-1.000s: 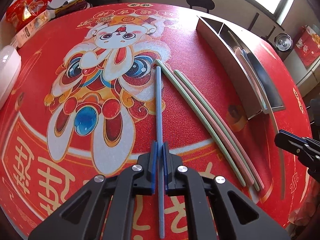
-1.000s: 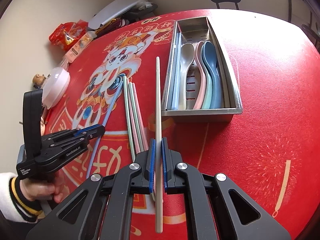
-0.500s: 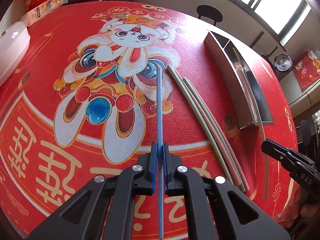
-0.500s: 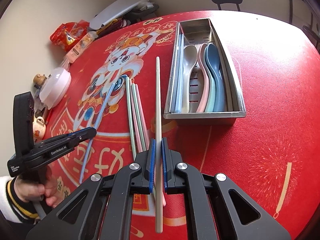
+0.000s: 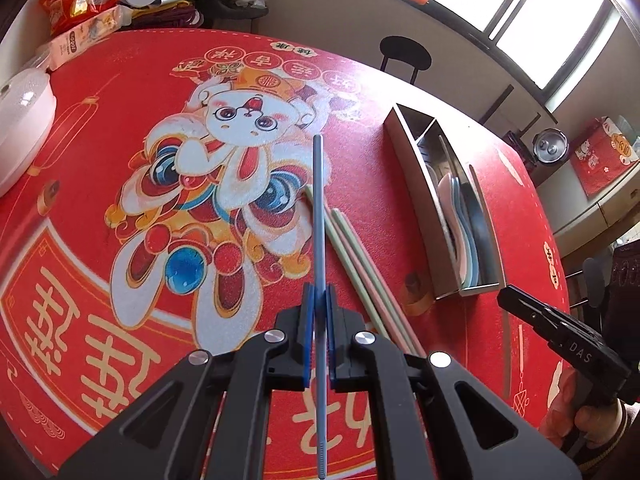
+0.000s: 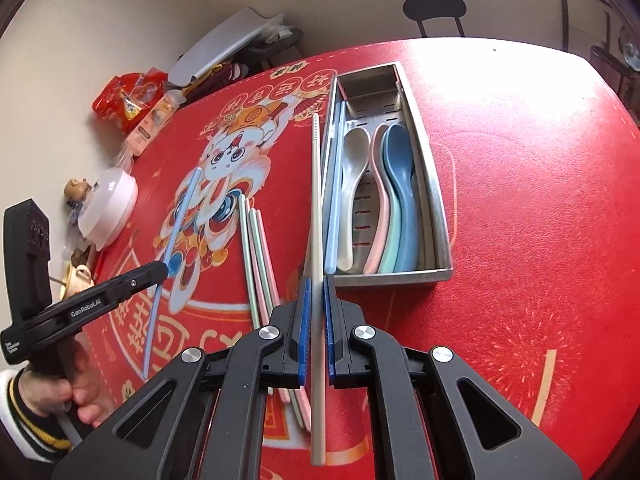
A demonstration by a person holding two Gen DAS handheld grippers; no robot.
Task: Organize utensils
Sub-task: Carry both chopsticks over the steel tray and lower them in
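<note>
My left gripper point(image 5: 319, 292) is shut on a blue chopstick point(image 5: 318, 208) and holds it above the red mat; the gripper also shows in the right wrist view point(image 6: 162, 270). My right gripper point(image 6: 315, 280) is shut on a beige chopstick point(image 6: 316, 200), held beside the left wall of the steel utensil tray point(image 6: 436, 208). The tray holds a blue chopstick point(image 6: 335, 200) in its left slot and several spoons point(image 6: 394, 200). Three green and pink chopsticks point(image 6: 256, 256) lie on the mat, also seen in the left wrist view point(image 5: 360, 268).
A white lidded bowl point(image 6: 108, 208) and small figurines stand at the mat's left edge. Snack packets point(image 6: 128, 96) and a grey board lie at the back by the wall. A black stool point(image 6: 434, 8) stands beyond the round table.
The left gripper has lifted the blue chopstick off the mat and tilted up. The right gripper has carried the beige chopstick closer to the tray's left wall.
</note>
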